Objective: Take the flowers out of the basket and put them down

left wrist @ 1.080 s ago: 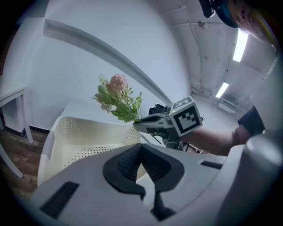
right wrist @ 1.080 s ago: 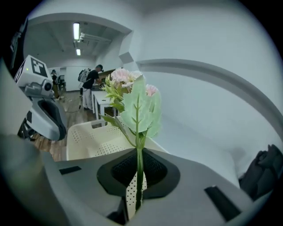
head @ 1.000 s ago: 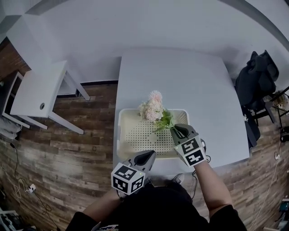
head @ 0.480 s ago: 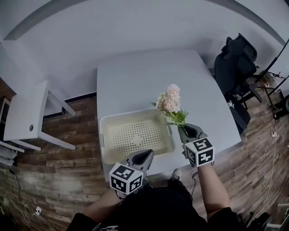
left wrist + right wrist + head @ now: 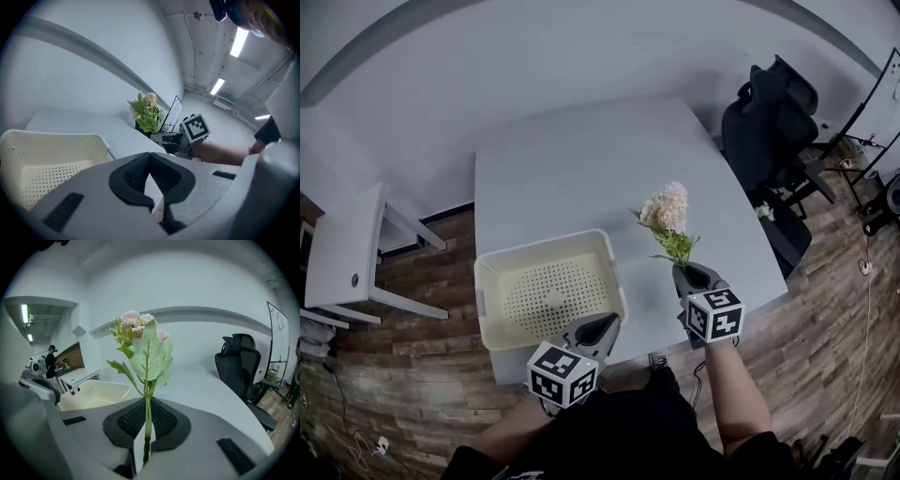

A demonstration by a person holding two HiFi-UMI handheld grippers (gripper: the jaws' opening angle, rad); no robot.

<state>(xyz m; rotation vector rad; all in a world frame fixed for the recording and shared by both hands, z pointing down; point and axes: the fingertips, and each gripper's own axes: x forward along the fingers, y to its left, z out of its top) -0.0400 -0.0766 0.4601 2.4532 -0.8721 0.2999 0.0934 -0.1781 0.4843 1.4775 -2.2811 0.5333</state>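
While hovering over the table [image 5: 581, 159] close to its near right corner, grips the flowers [image 5: 667, 214] low on the stem in the right gripper [image 5: 694, 274], jaws narrowed tight onto it, with leaves just above the pads and pink heads upright. Bare tabletop beneath the bunch. Cream basket [image 5: 548, 242] at the near left corner, apart from the flowers. Left gripper [image 5: 602, 326] just beside the basket's near right corner, jaws closed on nothing. Black office chair [image 5: 764, 122] beyond the right edge, white side table [image 5: 342, 258] off the left.
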